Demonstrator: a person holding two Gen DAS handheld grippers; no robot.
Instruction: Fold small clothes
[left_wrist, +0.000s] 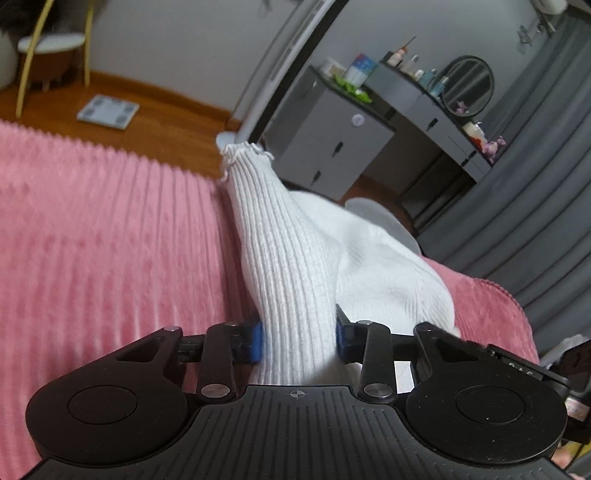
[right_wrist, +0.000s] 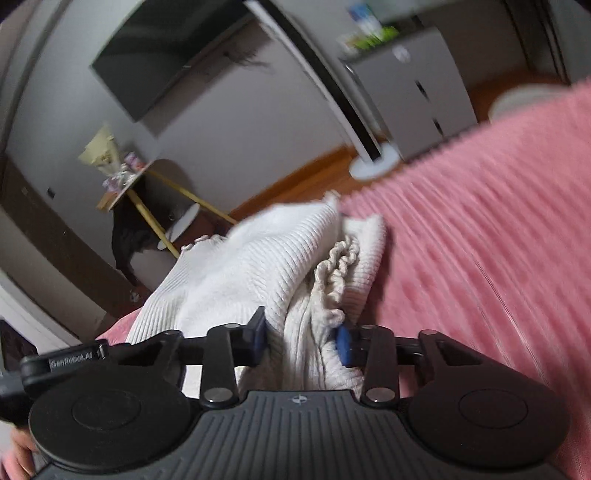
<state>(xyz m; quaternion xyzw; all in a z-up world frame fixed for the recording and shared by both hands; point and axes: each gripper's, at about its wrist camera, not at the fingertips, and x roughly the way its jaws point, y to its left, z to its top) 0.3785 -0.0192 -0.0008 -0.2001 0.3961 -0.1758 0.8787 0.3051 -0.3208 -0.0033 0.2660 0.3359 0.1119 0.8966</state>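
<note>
- Broadly, I see the pink ribbed blanket (left_wrist: 103, 229) filling the left and near part of my left wrist view; it also takes up the right side of my right wrist view (right_wrist: 480, 229), blurred there.
- Beyond the blanket's far edge lies a wooden floor (left_wrist: 155, 107), with a flat bathroom scale (left_wrist: 108, 111) on it at far left.
- At far right in the left view stands a grey cabinet (left_wrist: 325, 140), and next to it a grey dressing table (left_wrist: 424, 107) carrying a round mirror (left_wrist: 468, 85) and small bottles; grey curtains (left_wrist: 535, 192) hang to the right of that.
- In the right view a dark wall-mounted screen (right_wrist: 166, 55) sits far left, above a small table with yellow legs (right_wrist: 147, 199).
- My left gripper (left_wrist: 299, 338) has its blue-padded fingers (left_wrist: 256, 341) pinching a white ribbed sock (left_wrist: 291, 266); the sock runs away from the fingers, its frilled cuff at the far end, raised over the blanket edge.
- My right gripper (right_wrist: 301, 338) has its fingers (right_wrist: 342, 346) clamped on bunched white ribbed socks (right_wrist: 258, 266), a frilled cuff folded just beside the right finger.
- That bundle sits over the near left part of the blanket; I cannot tell whether it touches the blanket.
- Whether both grippers hold the same sock, I cannot tell.
</note>
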